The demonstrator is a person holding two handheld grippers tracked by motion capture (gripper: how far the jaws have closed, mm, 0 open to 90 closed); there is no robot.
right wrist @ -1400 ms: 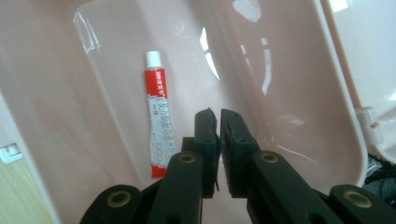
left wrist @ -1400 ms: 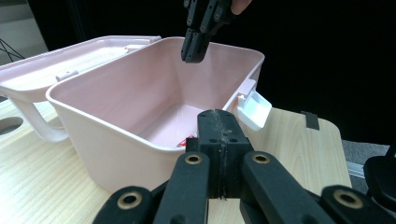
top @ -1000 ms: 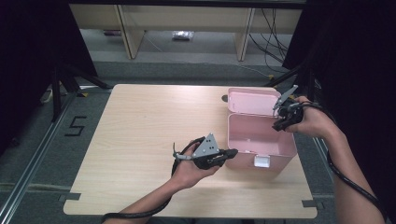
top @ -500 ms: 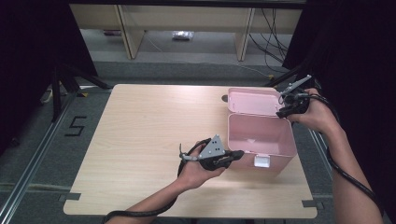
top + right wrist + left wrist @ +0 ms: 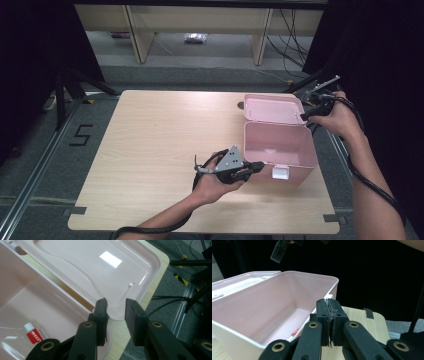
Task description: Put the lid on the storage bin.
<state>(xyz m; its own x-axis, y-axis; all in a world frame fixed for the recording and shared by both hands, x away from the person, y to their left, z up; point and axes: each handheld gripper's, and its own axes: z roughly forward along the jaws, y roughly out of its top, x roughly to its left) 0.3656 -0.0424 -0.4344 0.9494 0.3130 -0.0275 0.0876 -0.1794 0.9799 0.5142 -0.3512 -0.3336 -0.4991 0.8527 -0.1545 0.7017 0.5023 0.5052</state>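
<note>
An open pink box (image 5: pixel 280 146) stands at the table's right, its lid (image 5: pixel 272 109) laid back flat behind it. A small red-and-white tube (image 5: pixel 33 335) lies on the box floor. My left gripper (image 5: pixel 256 167) rests at the box's front left corner, outside the wall and near the white latch (image 5: pixel 280 172). Its pads (image 5: pixel 323 312) still look pressed together with nothing between them, though the jaws have just been opening slightly. My right gripper (image 5: pixel 116 306) hovers over the lid's right corner. It is open, its jaws have just been opening, and nothing sits between them.
The wooden table (image 5: pixel 160 135) stretches bare to the left of the box. Its right edge runs close beside the lid, with metal rails and cables (image 5: pixel 185 302) on the floor below. A dark curtain hangs at the right.
My right gripper has drawn back to the right, off the lid's edge, and its jaws have spread wider. The left gripper and the box have hardly moved.
</note>
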